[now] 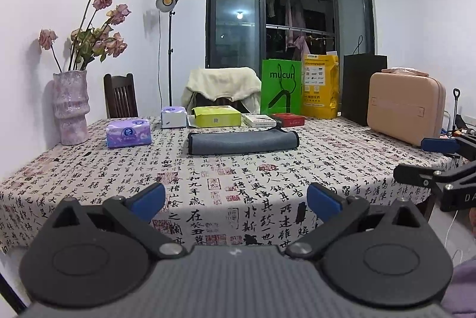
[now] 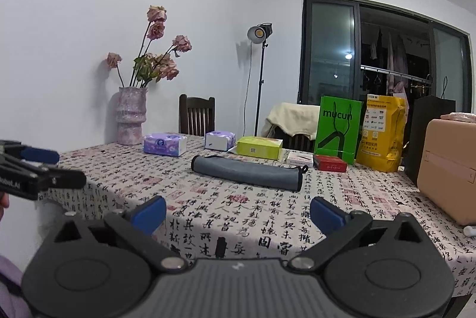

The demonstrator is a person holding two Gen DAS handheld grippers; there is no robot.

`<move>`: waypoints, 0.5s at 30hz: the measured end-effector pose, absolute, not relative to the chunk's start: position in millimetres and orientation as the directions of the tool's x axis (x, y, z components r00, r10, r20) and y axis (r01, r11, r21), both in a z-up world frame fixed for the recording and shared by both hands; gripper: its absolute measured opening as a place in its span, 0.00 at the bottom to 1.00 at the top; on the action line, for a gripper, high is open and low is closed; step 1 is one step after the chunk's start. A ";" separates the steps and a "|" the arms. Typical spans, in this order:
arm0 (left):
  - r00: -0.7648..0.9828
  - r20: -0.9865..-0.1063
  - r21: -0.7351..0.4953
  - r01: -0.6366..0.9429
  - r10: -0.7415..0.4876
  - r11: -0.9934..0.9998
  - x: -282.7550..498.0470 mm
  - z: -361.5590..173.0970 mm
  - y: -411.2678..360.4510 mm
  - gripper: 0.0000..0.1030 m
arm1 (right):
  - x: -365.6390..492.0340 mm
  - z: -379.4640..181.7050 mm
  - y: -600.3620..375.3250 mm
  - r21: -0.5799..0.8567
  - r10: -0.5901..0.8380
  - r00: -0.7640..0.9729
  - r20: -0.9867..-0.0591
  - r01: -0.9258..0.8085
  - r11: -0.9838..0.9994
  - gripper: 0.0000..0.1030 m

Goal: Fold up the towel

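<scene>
A grey towel (image 1: 242, 142) with a dark edge lies folded into a long narrow band on the patterned tablecloth (image 1: 238, 193), toward the far side; it also shows in the right wrist view (image 2: 248, 171). My left gripper (image 1: 236, 197) is open and empty, held near the table's front edge, well short of the towel. My right gripper (image 2: 238, 214) is open and empty, also near the front edge. Each gripper shows in the other's view: the right one at the right edge (image 1: 428, 160), the left one at the left edge (image 2: 56, 169).
Behind the towel stand two tissue packs (image 1: 128, 136), a yellow-green box (image 1: 216, 116), a white box and a red box (image 1: 288, 119). A vase of dried roses (image 1: 71, 107) is far left. Bags (image 1: 281, 89) and a pink case (image 1: 406, 107) fill the far right.
</scene>
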State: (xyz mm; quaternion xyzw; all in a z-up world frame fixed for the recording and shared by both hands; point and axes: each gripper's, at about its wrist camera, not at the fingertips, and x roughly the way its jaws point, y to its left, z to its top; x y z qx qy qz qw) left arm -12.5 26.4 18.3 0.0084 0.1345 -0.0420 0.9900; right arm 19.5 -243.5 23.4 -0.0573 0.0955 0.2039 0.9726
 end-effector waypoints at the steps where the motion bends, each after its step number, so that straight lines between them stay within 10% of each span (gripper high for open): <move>1: 0.959 -0.269 0.006 0.088 -0.083 0.996 -12.7 18.0 26.5 1.00 | 19.3 22.4 -243.9 -0.072 0.386 0.898 -0.212 -0.408 0.910 1.00; 15: 0.957 -0.277 0.011 0.090 -0.083 0.996 -10.8 17.3 26.8 1.00 | 19.7 21.1 -243.5 -0.065 0.394 0.893 -0.217 -0.416 0.907 1.00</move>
